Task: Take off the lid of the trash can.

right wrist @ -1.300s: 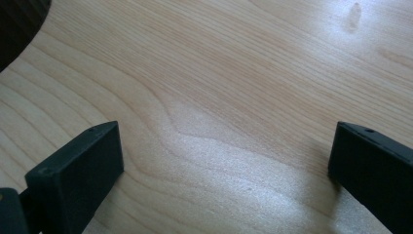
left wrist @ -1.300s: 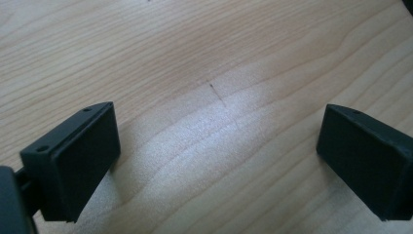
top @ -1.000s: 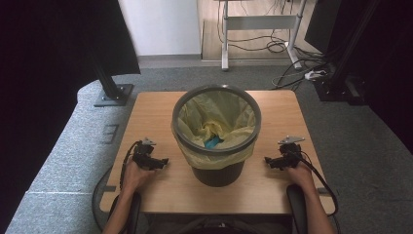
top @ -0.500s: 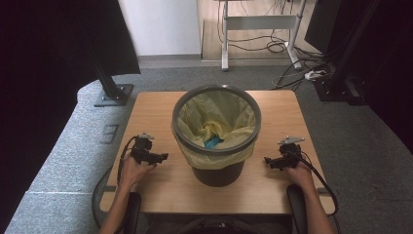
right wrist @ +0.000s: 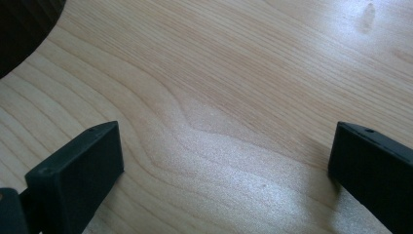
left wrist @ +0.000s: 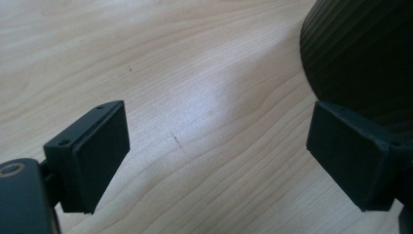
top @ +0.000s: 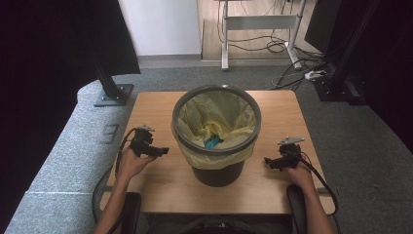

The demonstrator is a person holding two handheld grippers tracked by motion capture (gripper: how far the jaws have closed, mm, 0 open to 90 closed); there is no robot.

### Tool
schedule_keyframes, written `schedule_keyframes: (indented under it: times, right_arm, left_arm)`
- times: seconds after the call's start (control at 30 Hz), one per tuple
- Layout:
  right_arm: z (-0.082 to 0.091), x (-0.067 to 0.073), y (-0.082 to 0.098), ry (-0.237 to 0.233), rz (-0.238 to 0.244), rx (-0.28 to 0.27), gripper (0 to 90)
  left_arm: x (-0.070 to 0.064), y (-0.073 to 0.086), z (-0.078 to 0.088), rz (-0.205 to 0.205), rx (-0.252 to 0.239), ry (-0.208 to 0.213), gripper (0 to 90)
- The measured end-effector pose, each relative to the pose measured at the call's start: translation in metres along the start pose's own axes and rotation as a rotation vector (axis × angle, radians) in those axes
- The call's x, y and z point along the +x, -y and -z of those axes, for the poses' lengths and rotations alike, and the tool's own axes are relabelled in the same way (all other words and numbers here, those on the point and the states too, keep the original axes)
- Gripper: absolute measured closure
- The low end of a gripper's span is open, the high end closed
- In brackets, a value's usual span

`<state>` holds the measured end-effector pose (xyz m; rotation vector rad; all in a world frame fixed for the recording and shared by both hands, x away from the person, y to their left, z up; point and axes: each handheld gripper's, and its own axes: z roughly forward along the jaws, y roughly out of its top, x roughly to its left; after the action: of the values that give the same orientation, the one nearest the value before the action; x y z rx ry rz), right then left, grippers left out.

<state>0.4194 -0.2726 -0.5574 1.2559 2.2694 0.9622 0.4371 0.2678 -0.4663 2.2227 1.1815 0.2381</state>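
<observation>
A dark bin [top: 254,109] with a yellow liner [top: 229,109] stands at the middle of the wooden table [top: 156,105]; something blue [top: 213,143] lies at its bottom. My left gripper [top: 164,151] hovers left of the bin, pointing at it, open with nothing between its jaws; they have just closed a touch. In the left gripper view the left gripper [left wrist: 219,151] is over bare wood, with the bin's ribbed wall [left wrist: 360,53] at the upper right. My right gripper [top: 267,161] rests open to the right of the bin. In the right gripper view the right gripper [right wrist: 224,170] frames bare tabletop.
Grey carpet surrounds the table. A black stand base [top: 113,95] sits off the far left corner. A desk frame [top: 258,22] and cables [top: 302,73] lie on the floor behind. A cable trails from each gripper toward the near edge.
The left hand has lifted its gripper off the table beside the bin. The right hand and the bin have stayed put.
</observation>
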Motion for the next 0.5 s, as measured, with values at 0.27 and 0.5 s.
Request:
schedule_keyframes:
  times: [0.27, 0.5]
  right_arm:
    - [0.0, 0.0, 0.0, -0.002, 0.005, 0.002, 0.0]
    - [0.0, 0.0, 0.0, -0.003, 0.006, 0.002, 0.0]
  left_arm:
    - [-0.002, -0.021, 0.015, -0.03, 0.002, -0.008, 10.7]
    - [-0.004, -0.042, 0.031, -0.05, -0.014, -0.005, 12.8]
